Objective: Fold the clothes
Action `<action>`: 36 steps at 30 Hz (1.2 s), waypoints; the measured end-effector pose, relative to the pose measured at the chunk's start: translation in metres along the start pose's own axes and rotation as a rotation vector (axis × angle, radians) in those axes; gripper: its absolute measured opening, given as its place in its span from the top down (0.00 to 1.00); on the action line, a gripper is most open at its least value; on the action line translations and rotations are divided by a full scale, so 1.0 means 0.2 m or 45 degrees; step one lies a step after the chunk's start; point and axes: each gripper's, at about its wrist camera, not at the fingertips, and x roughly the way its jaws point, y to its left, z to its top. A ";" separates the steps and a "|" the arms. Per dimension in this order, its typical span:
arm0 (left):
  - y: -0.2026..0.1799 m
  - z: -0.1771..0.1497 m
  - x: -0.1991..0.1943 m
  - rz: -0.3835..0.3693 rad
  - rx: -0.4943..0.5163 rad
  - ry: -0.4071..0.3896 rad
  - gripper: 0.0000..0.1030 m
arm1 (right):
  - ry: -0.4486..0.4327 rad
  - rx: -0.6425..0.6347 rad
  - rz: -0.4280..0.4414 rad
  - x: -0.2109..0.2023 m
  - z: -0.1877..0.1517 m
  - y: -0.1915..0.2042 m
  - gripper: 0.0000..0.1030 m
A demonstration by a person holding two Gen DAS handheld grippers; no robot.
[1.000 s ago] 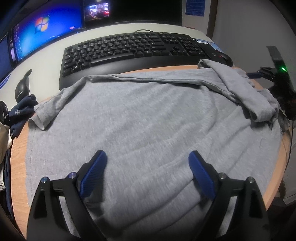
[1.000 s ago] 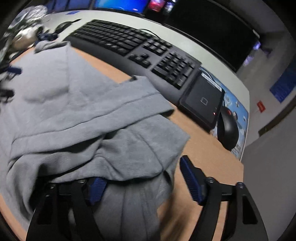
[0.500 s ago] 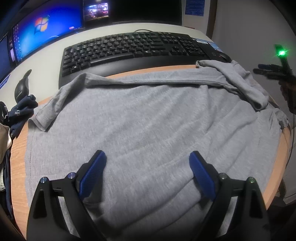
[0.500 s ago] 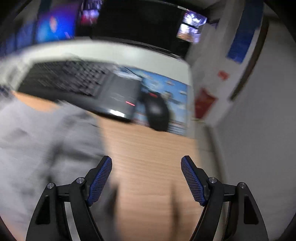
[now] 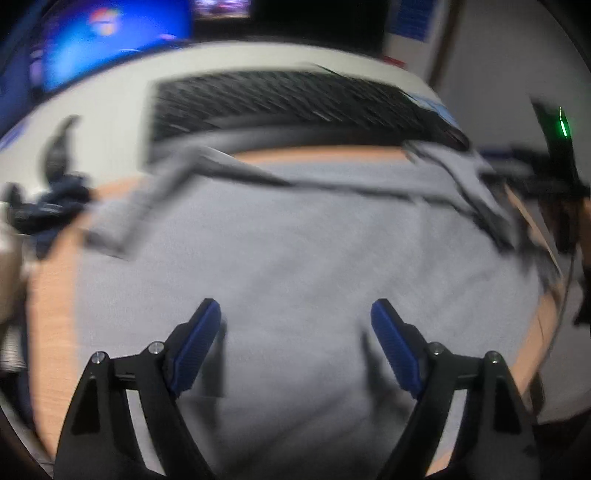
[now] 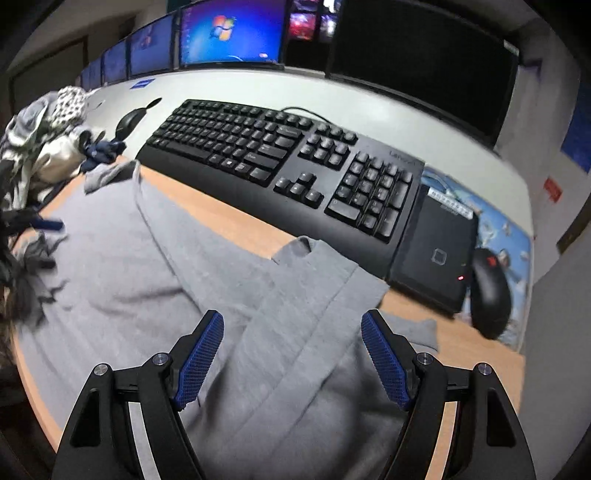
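White desk [image 6: 369, 107] — lit monitors [image 6: 229, 33] behind.

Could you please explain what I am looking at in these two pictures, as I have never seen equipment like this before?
There is no robot here: a person holds a two-finger gripper in each hand, and a fisheye camera on each one looks forward along its fingers. The black arms with blue pads at the bottom of each picture are those fingers.

The blurred picture comes from the left gripper, the sharp one from the right gripper. Both are open and hold nothing.

A grey shirt lies spread on a wooden table, with one sleeve folded across it between the right gripper's fingers. Behind it are a black keyboard, a black mouse and lit monitors. At the left edge lies a pile of other clothes. The job is folding the shirt.
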 end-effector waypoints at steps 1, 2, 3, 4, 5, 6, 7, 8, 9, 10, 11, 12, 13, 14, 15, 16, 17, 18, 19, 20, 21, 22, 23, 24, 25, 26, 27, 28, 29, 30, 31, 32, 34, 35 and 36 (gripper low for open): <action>0.05 0.04 -0.03 0.062 0.025 -0.029 0.18 | 0.011 0.026 -0.009 0.02 0.00 -0.02 0.24; 0.10 0.07 -0.06 0.124 0.050 -0.058 0.16 | 0.022 0.056 -0.010 0.04 -0.01 -0.05 0.24; 0.15 0.10 -0.06 0.148 0.068 -0.068 0.14 | 0.033 0.108 0.036 0.06 -0.02 -0.08 0.24; 0.20 0.13 -0.04 0.126 0.074 -0.053 0.14 | 0.043 0.150 0.079 0.08 -0.02 -0.10 0.24; 0.26 0.17 0.00 0.119 0.074 -0.041 0.14 | 0.053 0.189 0.113 0.10 -0.03 -0.12 0.24; 0.30 0.19 0.05 0.131 0.082 -0.031 0.15 | 0.070 0.209 0.101 0.13 -0.03 -0.13 0.24; 0.32 0.20 0.10 0.135 0.106 -0.013 0.16 | 0.077 0.197 0.084 0.15 -0.03 -0.12 0.24; 0.34 0.22 0.16 0.153 0.137 0.002 0.18 | 0.083 0.184 0.069 0.17 -0.03 -0.11 0.24; 0.35 0.23 0.21 0.157 0.162 0.012 0.20 | 0.083 0.173 0.064 0.18 -0.03 -0.09 0.24; 0.36 0.24 0.25 0.129 0.184 0.027 0.27 | 0.091 0.171 0.076 0.19 -0.02 -0.08 0.24; 0.37 0.24 0.29 0.101 0.195 0.049 0.36 | 0.095 0.171 0.086 0.19 -0.02 -0.08 0.24; 0.38 0.23 0.32 0.074 0.193 0.078 0.47 | 0.096 0.172 0.087 0.19 -0.02 -0.08 0.24; 0.39 0.23 0.34 0.061 0.188 0.093 0.50 | 0.098 0.171 0.092 0.19 -0.01 -0.08 0.24; 0.40 0.24 0.34 0.064 0.180 0.092 0.57 | 0.099 0.171 0.097 0.18 -0.01 -0.08 0.24; 0.41 0.24 0.34 0.067 0.172 0.091 0.73 | 0.096 0.174 0.102 0.18 -0.01 -0.09 0.24; 0.42 0.24 0.34 0.070 0.164 0.090 0.79 | 0.096 0.181 0.103 0.18 0.00 -0.10 0.24; 0.43 0.24 0.34 0.072 0.156 0.089 0.88 | 0.101 0.196 0.113 0.18 -0.01 -0.12 0.24; 0.44 0.25 0.34 0.075 0.148 0.088 0.94 | 0.103 0.220 0.131 0.19 0.00 -0.13 0.24; 0.45 0.25 0.34 0.076 0.144 0.088 0.94 | 0.106 0.230 0.137 0.19 0.00 -0.14 0.24; 0.46 0.24 0.33 0.075 0.143 0.088 0.94 | 0.109 0.239 0.144 0.20 0.01 -0.15 0.24; 0.47 0.24 0.32 0.073 0.143 0.088 0.94 | 0.112 0.249 0.150 0.21 0.02 -0.16 0.24; 0.47 0.23 0.31 0.080 0.147 0.090 0.94 | 0.116 0.258 0.156 0.21 0.03 -0.16 0.24; 0.47 0.23 0.30 0.095 0.155 0.094 0.94 | 0.119 0.268 0.162 0.22 0.04 -0.17 0.24; 0.48 0.22 0.30 0.107 0.160 0.095 0.95 | 0.122 0.277 0.169 0.23 0.05 -0.18 0.24; 0.48 0.23 0.30 0.115 0.160 0.093 0.95 | 0.125 0.286 0.175 0.23 0.05 -0.19 0.24; 0.49 0.23 0.30 0.124 0.161 0.091 0.95 | 0.129 0.296 0.181 0.24 0.06 -0.20 0.24; 0.48 0.23 0.30 0.123 0.164 0.094 0.95 | 0.132 0.304 0.186 0.25 0.07 -0.20 0.24; 0.48 0.23 0.30 0.123 0.174 0.096 0.95 | 0.139 0.299 0.182 0.26 0.08 -0.21 0.24; 0.47 0.23 0.29 0.134 0.188 0.092 0.95 | 0.141 0.297 0.180 0.27 0.09 -0.21 0.39; 0.47 0.24 0.28 0.137 0.198 0.088 0.95 | 0.115 0.306 0.189 0.24 0.10 -0.22 0.83; 0.47 0.25 0.27 0.133 0.205 0.084 0.95 | 0.089 0.315 0.198 0.21 0.11 -0.23 0.90; 0.46 0.26 0.26 0.129 0.212 0.079 0.95 | 0.062 0.324 0.207 0.17 0.12 -0.24 0.90; 0.46 0.30 0.22 0.126 0.208 0.060 0.95 | 0.010 0.343 0.225 0.11 0.14 -0.25 0.90; 0.45 0.32 0.19 0.118 0.209 0.046 0.95 | -0.017 0.352 0.234 0.07 0.15 -0.26 0.91; 0.45 0.34 0.16 0.115 0.206 0.028 0.95 | -0.043 0.360 0.243 0.04 0.16 -0.27 0.91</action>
